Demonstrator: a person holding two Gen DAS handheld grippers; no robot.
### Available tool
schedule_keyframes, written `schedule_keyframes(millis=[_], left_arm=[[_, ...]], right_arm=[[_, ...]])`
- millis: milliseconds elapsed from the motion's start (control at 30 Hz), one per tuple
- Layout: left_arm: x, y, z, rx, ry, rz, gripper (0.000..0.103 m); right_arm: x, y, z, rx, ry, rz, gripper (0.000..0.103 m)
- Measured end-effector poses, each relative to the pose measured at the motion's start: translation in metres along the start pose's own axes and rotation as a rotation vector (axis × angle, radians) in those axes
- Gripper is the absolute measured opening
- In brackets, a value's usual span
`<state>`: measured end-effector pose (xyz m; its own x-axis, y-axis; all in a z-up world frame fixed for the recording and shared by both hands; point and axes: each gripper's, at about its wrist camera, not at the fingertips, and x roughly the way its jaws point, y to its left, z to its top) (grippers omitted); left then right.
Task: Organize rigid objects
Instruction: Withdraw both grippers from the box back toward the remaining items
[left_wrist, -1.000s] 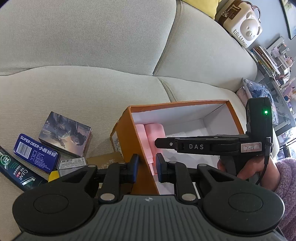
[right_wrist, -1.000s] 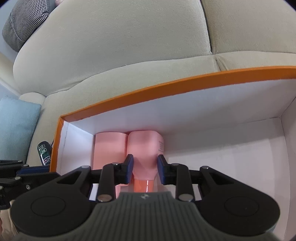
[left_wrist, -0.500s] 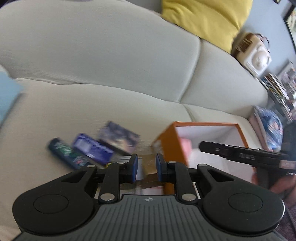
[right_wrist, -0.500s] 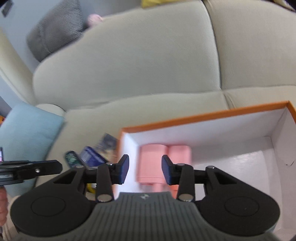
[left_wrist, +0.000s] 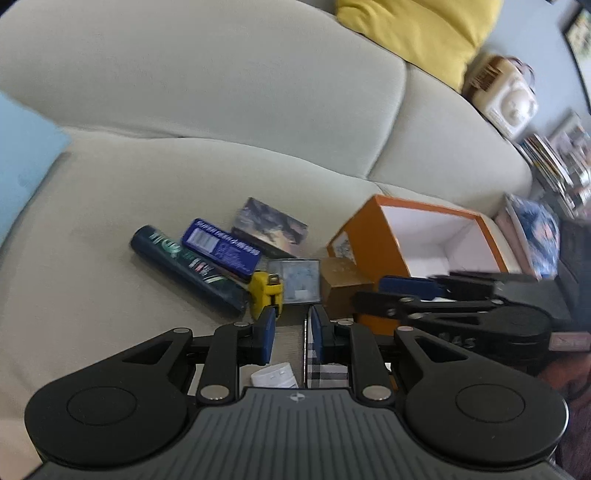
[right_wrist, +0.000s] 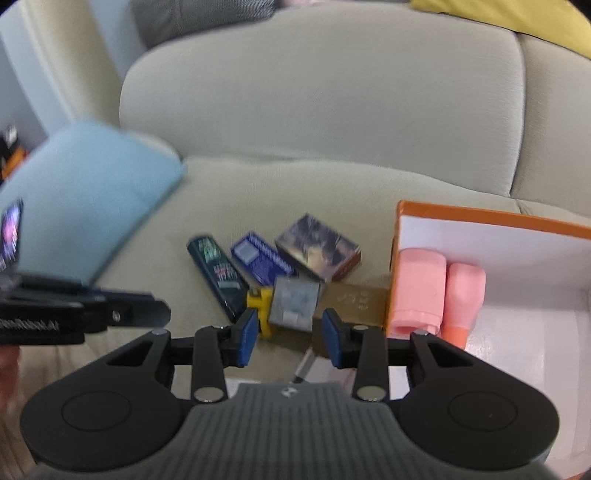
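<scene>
An orange box (right_wrist: 491, 216) with a white inside stands on the sofa seat; it also shows in the left wrist view (left_wrist: 373, 236). Two pink bottles (right_wrist: 419, 291) lie inside at its left wall. Left of it lie a brown box (right_wrist: 351, 301), a silver box (right_wrist: 295, 301), a yellow tape measure (left_wrist: 264, 291), a dark tube (left_wrist: 184, 264), a blue tin (left_wrist: 221, 245) and a picture box (right_wrist: 317, 247). My right gripper (right_wrist: 290, 338) is open and empty above the silver and brown boxes. My left gripper (left_wrist: 291, 332) is slightly open and empty, nearer than the pile.
A light blue cushion (right_wrist: 85, 199) lies at the sofa's left end. A yellow cushion (left_wrist: 413, 33) sits on the backrest. A checked item (left_wrist: 328, 363) and a small white item (left_wrist: 273, 374) lie under my left gripper. Shelves with books (left_wrist: 554, 162) stand to the right.
My right gripper let go of the pink bottle, opened wide and drew back out of the box to the left. My left gripper pulled back and swung left toward the pile.
</scene>
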<state>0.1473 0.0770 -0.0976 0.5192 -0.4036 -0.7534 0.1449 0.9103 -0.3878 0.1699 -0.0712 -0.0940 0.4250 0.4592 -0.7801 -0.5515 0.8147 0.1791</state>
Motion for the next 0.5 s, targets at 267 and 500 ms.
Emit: schedule_keyframes(millis=[267, 500], left_arm=[[0.034, -0.028, 0.008, 0.353, 0.041, -0.010, 0.039], [0.061, -0.026, 0.010, 0.485, 0.150, -0.010, 0.045]], right_arm=[[0.032, 0.009, 0.016, -0.305, 0.142, -0.064, 0.041], [0.055, 0.009, 0.023, -0.488, 0.240, -0.038, 0.045]])
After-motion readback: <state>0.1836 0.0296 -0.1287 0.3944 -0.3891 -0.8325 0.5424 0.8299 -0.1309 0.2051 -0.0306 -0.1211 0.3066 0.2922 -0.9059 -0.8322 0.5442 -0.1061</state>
